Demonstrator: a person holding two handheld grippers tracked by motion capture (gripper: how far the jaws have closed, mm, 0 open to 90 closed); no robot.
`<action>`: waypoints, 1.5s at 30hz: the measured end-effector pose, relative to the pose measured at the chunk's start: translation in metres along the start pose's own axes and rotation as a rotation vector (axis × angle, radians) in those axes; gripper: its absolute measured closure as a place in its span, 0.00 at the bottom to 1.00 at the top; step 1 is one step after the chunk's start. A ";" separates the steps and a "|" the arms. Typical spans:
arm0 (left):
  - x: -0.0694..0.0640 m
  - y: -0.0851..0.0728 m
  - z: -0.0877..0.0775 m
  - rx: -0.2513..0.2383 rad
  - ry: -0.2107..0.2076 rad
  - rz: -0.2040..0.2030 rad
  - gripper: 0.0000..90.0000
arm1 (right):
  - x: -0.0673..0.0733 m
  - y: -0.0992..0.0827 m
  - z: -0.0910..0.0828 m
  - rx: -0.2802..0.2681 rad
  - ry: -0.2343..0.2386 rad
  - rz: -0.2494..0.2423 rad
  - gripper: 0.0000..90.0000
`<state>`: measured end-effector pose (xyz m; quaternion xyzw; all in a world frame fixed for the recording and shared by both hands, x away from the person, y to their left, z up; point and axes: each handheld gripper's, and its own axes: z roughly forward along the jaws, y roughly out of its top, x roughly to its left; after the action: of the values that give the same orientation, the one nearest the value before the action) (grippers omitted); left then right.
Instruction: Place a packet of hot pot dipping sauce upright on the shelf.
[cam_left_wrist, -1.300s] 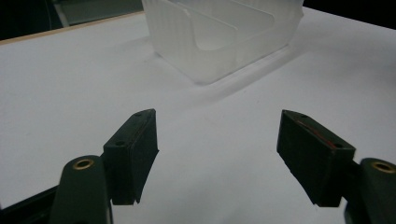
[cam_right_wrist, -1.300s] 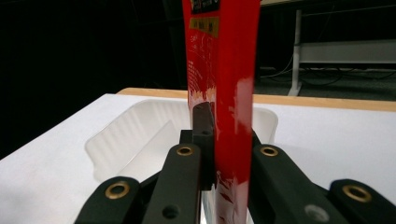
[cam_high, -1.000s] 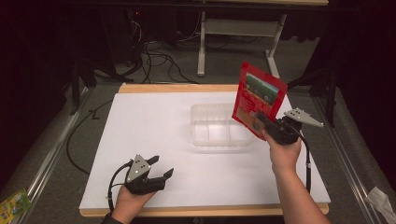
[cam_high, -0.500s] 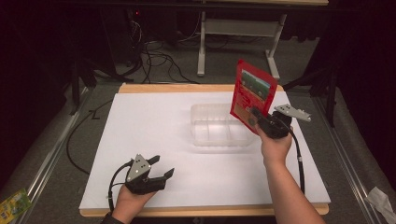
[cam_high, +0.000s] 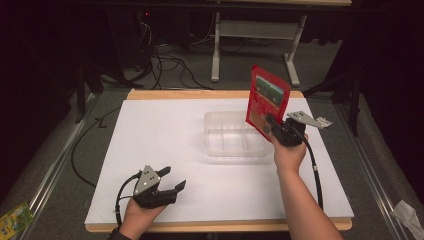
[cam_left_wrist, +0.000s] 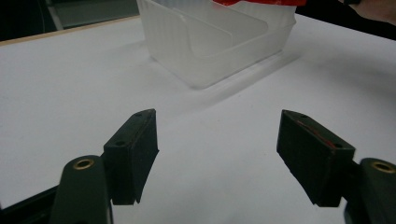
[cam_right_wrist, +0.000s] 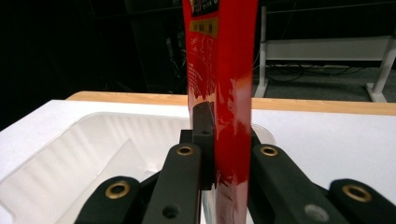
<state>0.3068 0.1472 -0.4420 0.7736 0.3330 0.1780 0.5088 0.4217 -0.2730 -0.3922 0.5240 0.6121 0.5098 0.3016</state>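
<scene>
Pinching the red packet (cam_high: 267, 102) near its lower edge, my right gripper (cam_high: 272, 129) has both jaws pressed flat against the foil, one on each face. I see that grip best in the right gripper view, where the red packet (cam_right_wrist: 223, 79) rises straight up between the black jaws and runs out of the top of the picture. From the high view I read the packet as upright, slightly tilted, held in the air over the right end of the clear plastic container (cam_high: 232, 134). It does not touch the container as far as I can tell.

I see the container sitting on the white table top (cam_high: 165, 130), right of centre and toward the far edge, with a divider wall across its inside. In the left gripper view the clear plastic container (cam_left_wrist: 210, 42) stands ahead of the jaws, with a sliver of red just above its far rim.

My left gripper (cam_high: 167, 182) rests low at the near left of the table, well apart from the container. Its jaws stand wide apart with nothing between them but bare white surface, and my left hand (cam_high: 142, 212) wraps its body from below.
</scene>
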 end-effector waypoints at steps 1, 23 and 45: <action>0.000 0.000 0.000 0.002 0.000 0.001 0.33 | 0.000 0.000 0.001 0.001 -0.005 0.000 0.96; -0.001 -0.001 0.000 0.008 -0.006 0.003 0.33 | 0.002 -0.018 0.017 0.005 -0.006 -0.011 0.96; -0.002 -0.001 0.001 0.019 -0.010 0.006 0.33 | -0.003 -0.046 0.014 0.105 -0.001 -0.033 0.94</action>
<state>0.3061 0.1455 -0.4434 0.7801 0.3300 0.1726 0.5026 0.4203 -0.2687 -0.4405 0.5293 0.6464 0.4715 0.2822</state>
